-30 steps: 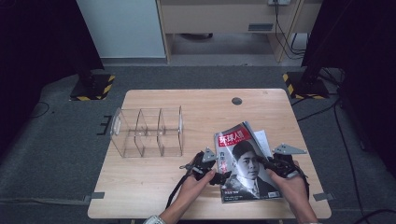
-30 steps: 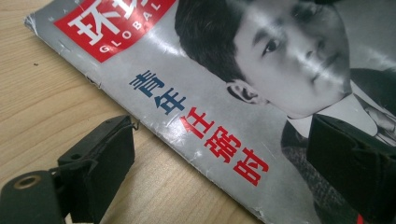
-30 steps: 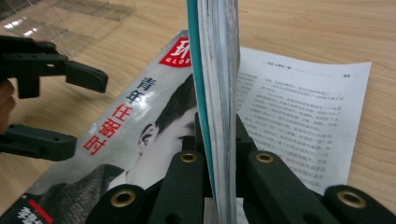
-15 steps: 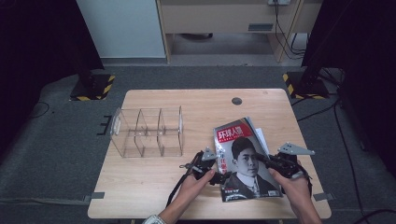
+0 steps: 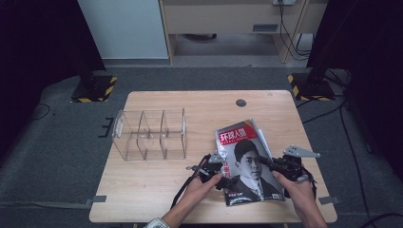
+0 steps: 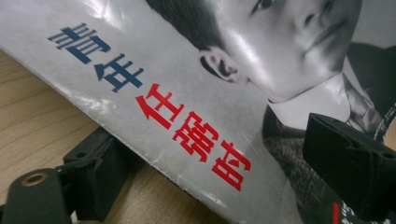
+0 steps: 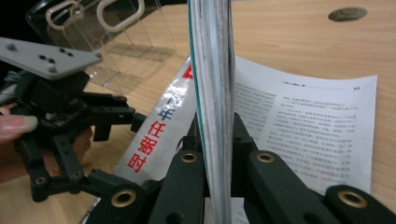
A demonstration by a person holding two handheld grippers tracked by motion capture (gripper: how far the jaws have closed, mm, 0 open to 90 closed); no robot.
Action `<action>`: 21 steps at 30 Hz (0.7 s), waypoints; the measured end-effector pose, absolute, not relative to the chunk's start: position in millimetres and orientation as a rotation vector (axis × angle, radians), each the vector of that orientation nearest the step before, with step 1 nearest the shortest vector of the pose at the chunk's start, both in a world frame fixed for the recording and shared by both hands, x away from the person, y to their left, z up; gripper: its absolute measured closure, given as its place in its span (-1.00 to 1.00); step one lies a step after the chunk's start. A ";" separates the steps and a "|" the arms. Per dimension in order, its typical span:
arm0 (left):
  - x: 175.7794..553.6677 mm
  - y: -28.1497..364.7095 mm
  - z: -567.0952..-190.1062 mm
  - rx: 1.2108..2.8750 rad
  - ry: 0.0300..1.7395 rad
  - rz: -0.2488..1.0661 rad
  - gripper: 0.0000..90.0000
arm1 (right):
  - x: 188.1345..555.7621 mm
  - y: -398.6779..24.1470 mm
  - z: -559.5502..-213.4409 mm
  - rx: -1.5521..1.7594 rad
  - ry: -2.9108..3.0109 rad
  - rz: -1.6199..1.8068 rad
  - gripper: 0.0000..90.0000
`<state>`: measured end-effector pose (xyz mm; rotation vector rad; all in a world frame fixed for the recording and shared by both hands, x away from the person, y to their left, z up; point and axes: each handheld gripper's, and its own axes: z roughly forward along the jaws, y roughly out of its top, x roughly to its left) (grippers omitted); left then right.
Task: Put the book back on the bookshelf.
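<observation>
A magazine (image 5: 247, 161) with a portrait cover and red title lies tilted at the table's front right. My right gripper (image 5: 266, 162) is shut on its right edge; in the right gripper view both jaws (image 7: 217, 135) clamp the stack of pages (image 7: 212, 70). My left gripper (image 5: 223, 173) is open at the spine side. One jaw sits under the cover (image 6: 210, 93) and the other above it, well apart. The left gripper (image 7: 121, 144) also appears in the right gripper view, held by a hand.
A clear plastic organiser (image 5: 149, 135) with several compartments stands left of the centre on the wooden table (image 5: 190, 102). A white printed sheet (image 7: 317, 130) lies under the magazine. A dark round grommet (image 5: 241, 102) sits near the far edge.
The magazine's far edge has crept slightly away from the person. Both hands have kept their places and their grips look the same.
</observation>
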<state>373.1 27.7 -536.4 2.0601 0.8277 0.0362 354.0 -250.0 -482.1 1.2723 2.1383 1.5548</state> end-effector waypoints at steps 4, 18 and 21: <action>372.3 28.1 -536.1 2.069 0.823 0.046 -0.77 | 355.2 -247.3 -490.0 1.289 2.202 1.499 0.94; 368.7 27.9 -535.6 2.095 0.825 0.111 -0.72 | 352.7 -237.7 -507.9 1.322 2.311 1.298 0.77; 367.2 26.4 -535.3 2.110 0.827 0.155 -0.63 | 354.2 -237.7 -512.6 1.309 2.316 1.231 0.60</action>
